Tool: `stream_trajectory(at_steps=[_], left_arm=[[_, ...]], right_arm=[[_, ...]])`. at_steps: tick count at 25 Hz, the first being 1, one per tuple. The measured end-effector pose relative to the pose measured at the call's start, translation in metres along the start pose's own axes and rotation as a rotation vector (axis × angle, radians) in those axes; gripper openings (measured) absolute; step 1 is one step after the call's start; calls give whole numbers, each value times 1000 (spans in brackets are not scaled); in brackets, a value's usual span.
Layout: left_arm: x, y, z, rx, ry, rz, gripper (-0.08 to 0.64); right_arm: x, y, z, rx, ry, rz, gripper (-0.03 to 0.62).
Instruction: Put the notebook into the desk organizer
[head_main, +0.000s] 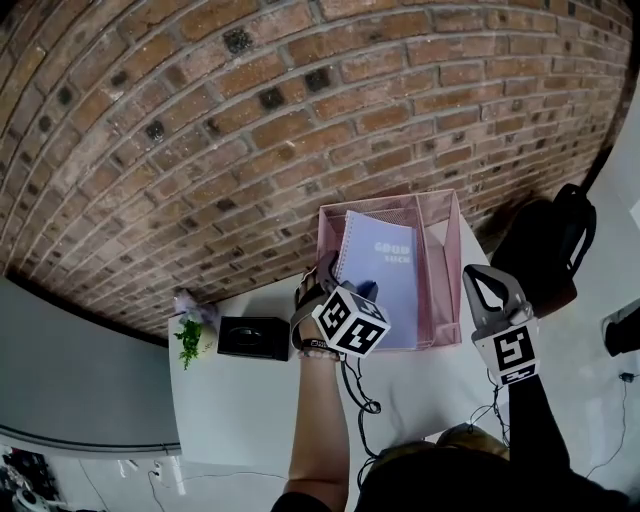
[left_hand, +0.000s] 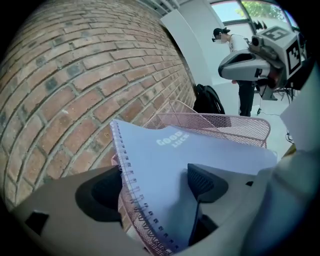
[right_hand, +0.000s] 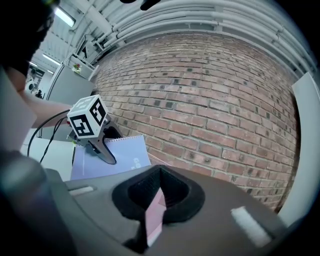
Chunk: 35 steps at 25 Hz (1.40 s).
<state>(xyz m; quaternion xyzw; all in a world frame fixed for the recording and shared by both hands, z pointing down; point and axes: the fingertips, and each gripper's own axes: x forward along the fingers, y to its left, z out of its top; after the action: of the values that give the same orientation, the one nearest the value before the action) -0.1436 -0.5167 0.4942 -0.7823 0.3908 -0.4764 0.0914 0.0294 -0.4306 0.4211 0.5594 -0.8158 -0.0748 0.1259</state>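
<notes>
Notebook (head_main: 385, 280) sits leaning inside the pink organizer (head_main: 452, 262). Left gripper (left_hand: 150, 187) has its jaws spread wide either side of the spiral edge, not pressing, so it reads as let go. Right gripper (right_hand: 157, 197) is clamped on the organizer's side wall, probably to steady it.

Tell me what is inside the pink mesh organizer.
A lavender spiral notebook printed GOOD LUCK sits tilted inside the pink mesh organizer, filling most of it. Its cover hides the floor beneath and anything else under it.
</notes>
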Motion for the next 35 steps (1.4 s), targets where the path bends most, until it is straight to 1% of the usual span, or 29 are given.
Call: stream_trajectory(at_steps=[2,4,11,15,22,25,29,32,35], left_arm=[[-4,5,-2,23,3,41,407],[-9,9,-2,43,1,70,408],[-24,4,-2,37,-25,69,407],[-30,-5,2,17,-57,44,407],[-50,-14,12,-70,-146,40,407],[-58,-18,14,-97,-163,52,407],[-75,-24,29,-140,-216,114,407],[-87,-28,37,-200,-255,167,406],[-97,-36,44,-262,-275,189,407]], right_arm=[[-4,2,4,-18,-10,-1,0],[-7,2,7,-32,-24,-4,0],[-19,10,16,-34,-41,-17,0],[-26,15,24,-47,-63,-19,0],[-37,20,27,33,-77,-8,0],[-38,17,35,24,-116,17,0],[-44,6,35,82,-128,35,0],[-47,-1,38,99,-141,55,0],[-51,-6,39,111,-155,79,0]])
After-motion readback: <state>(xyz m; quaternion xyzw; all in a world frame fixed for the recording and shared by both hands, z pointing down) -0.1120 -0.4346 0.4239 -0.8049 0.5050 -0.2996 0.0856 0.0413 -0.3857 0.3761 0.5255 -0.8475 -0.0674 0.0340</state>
